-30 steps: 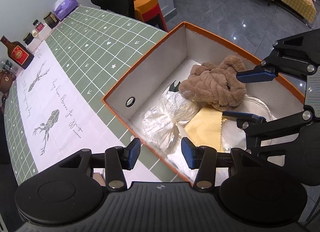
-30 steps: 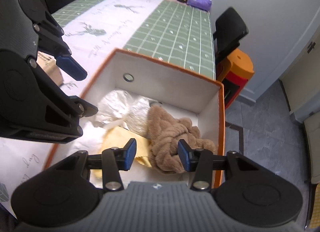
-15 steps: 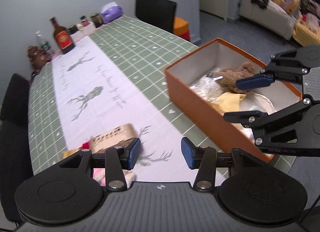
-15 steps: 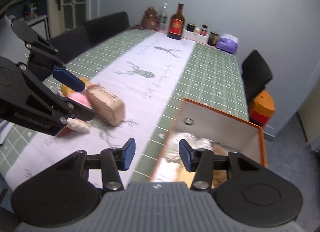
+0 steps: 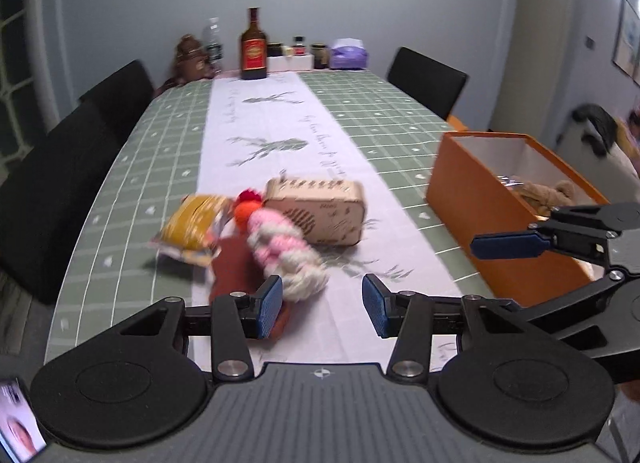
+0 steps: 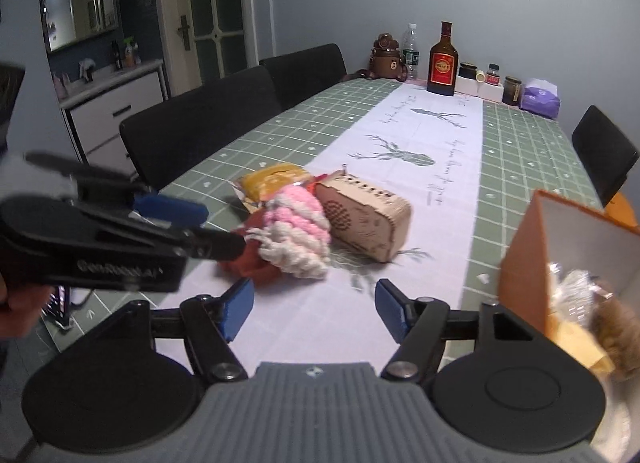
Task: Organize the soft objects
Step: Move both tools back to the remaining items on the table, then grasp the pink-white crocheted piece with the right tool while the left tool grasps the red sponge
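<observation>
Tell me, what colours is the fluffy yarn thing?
Pink and cream yarn bundle, clearest in the right wrist view.

pink-and-white yarn bundle point(image 5: 285, 248), orange box point(image 5: 480, 203)

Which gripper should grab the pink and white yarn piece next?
Probably left. The left gripper has the pink and white yarn piece just beyond its open fingers. The right gripper, jaws opening and empty, sits nearer the orange box.

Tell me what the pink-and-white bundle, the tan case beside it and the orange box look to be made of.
Bundle: chunky knitted or crocheted yarn, matte; thick looped strands show.
Case: probably thin pale wood, matte, with dark, possibly burnt-in slots and a round grille; blur leaves it uncertain.
Box: likely cardboard, smooth orange outside, plain white inside, with thin straight walls.
</observation>
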Demonstrator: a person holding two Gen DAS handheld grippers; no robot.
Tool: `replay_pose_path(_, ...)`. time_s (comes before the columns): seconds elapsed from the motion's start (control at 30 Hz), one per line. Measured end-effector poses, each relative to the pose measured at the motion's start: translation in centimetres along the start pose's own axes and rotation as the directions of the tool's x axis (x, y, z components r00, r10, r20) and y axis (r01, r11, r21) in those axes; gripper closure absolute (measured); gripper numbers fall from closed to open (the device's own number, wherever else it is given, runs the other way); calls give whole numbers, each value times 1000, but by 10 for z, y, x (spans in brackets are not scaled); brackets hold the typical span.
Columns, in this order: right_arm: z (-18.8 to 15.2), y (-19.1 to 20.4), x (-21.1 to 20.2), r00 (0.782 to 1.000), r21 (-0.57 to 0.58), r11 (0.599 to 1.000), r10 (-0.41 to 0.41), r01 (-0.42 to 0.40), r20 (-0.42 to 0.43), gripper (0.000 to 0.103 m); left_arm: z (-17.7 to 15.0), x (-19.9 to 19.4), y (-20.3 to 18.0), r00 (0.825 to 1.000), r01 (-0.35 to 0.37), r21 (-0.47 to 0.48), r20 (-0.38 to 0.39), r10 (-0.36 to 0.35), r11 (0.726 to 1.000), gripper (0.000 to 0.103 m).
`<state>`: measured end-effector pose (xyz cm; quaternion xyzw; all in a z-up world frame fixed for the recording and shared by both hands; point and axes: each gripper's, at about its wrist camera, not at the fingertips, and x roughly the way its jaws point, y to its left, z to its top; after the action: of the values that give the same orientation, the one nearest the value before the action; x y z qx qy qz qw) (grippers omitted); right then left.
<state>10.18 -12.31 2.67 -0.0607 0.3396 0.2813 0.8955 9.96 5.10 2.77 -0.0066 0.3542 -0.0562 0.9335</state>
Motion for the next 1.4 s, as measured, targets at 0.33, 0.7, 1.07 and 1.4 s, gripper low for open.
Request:
replay_pose_path(0.33,-33,15,53,1000,158,987,-23,23,-1,31,-53,26,45,997,-79,-172,11,82,982,37)
replay_pose_path(0.7,-20,28,89,999,133,990,-42,46,-27,31,-68,38,77,995,-100,-274,-2,103,956,34)
replay_pose_path(1.07,8,29,130,997,67,995,-71,72,-16,39,-55,45,98,993,-110,-375,-4,117,921,35)
replay_pose_path(1.4,5,16,117,996,65,994,-90,90,-5,81,-45,60,82,997,-72,-323,-9,73,944,24)
